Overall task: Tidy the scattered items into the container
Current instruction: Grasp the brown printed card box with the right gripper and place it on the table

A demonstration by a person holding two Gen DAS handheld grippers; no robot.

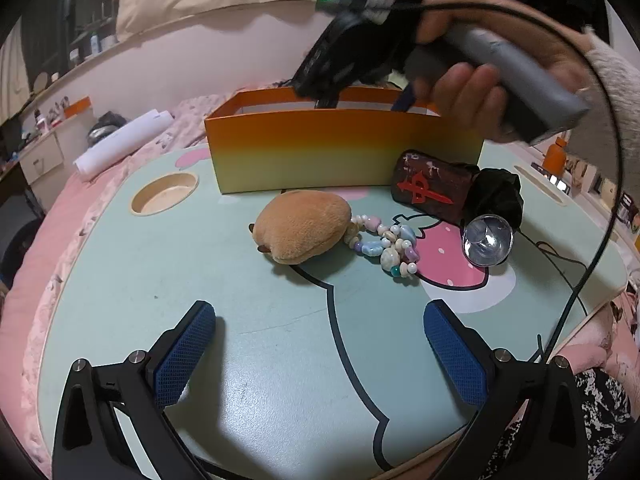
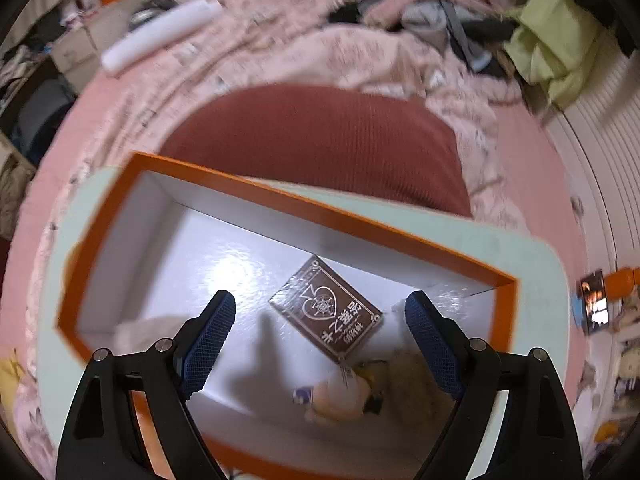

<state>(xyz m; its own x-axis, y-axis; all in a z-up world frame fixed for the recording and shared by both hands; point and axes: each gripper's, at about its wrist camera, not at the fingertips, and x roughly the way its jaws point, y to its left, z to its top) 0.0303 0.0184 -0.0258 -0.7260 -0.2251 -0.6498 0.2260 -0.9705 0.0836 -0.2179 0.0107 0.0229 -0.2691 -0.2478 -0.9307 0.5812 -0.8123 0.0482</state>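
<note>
The plush (image 1: pixel 302 227) lies dead ahead of the left gripper (image 1: pixel 320 354), fingers spread and empty; the right gripper (image 2: pixel 320 334), released, hangs over the box (image 1: pixel 344 148).

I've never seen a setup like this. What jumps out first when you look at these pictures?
First the orange box at the back of the mint-green lap table, with the right gripper held open above its white inside, where a brown card lies. In front of the box, a tan plush toy touches a pastel bead bracelet, and beside them sits a shiny glass ball.
</note>
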